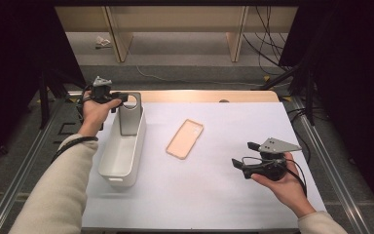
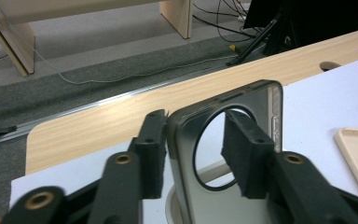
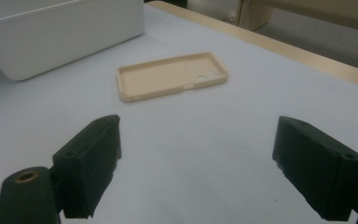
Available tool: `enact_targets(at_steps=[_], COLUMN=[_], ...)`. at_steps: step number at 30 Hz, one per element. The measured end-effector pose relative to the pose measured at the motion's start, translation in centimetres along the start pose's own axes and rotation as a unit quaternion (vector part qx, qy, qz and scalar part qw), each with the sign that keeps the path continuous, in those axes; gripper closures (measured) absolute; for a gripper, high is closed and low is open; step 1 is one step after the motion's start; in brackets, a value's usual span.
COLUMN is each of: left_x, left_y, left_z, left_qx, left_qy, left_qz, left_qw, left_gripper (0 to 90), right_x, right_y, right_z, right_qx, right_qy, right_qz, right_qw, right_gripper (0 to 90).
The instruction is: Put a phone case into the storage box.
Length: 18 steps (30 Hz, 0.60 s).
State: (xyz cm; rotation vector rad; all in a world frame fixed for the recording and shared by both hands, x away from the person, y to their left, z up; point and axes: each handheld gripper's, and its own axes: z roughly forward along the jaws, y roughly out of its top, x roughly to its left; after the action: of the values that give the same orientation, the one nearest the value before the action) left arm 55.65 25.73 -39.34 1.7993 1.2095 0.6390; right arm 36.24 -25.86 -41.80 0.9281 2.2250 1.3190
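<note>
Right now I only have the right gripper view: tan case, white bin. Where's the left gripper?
Observer: The left gripper is at the bin's far end, its jaws either side of a grey case that stands upright inside.
Operator: Is it clamped on it?
Observer: It doesn't look so. In the left gripper view the pads flank the case's top edge with slack between them.
</note>
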Motion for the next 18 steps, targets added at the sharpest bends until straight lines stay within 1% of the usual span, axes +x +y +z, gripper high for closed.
enact_targets(at_steps=[5,7,9,12,14,15,16,18], left_x=[-0.2,-0.3,-0.4,-0.5,-0.6,-0.8,-0.9,-1.2], left_y=[0.4,0.6,0.8,1.1,1.2,1.3,1.3,1.4], left_z=[-0.2,-0.4,-0.5,-0.9,-1.2,-1.5,-1.7,-2.2], left_qx=[-0.002,-0.001,0.001,-0.001,-0.001,-0.001,-0.003,-0.006], left_qy=[0.011,0.011,0.020,0.027,0.027,0.023,0.019,0.005], left_qz=[0.002,0.004,0.007,-0.001,-0.005,-0.006,-0.007,-0.011], left_qw=[0.9999,0.9999,0.9998,0.9996,0.9996,0.9997,0.9998,0.9999], left_gripper=[46.0,42.8,36.4,24.6,17.0,14.4,13.9,9.4], right_x=[0.0,0.0,0.0,0.0,0.0,0.0,0.0,0.0], right_y=[0.0,0.0,0.0,0.0,0.0,0.0,0.0,0.0], right_z=[0.0,0.0,0.0,0.0,0.0,0.0,0.0,0.0], right_qx=[-0.001,0.000,0.000,0.001,0.000,0.000,0.000,0.000], right_qy=[0.000,0.000,0.000,0.000,-0.001,-0.002,-0.002,-0.002], right_qz=[0.000,0.000,0.000,-0.001,-0.001,-0.001,-0.001,-0.001], right_qw=[1.0000,1.0000,1.0000,1.0000,1.0000,1.0000,1.0000,1.0000], right_gripper=[16.2,16.2,16.2,16.2,16.2,16.2,16.2,16.2])
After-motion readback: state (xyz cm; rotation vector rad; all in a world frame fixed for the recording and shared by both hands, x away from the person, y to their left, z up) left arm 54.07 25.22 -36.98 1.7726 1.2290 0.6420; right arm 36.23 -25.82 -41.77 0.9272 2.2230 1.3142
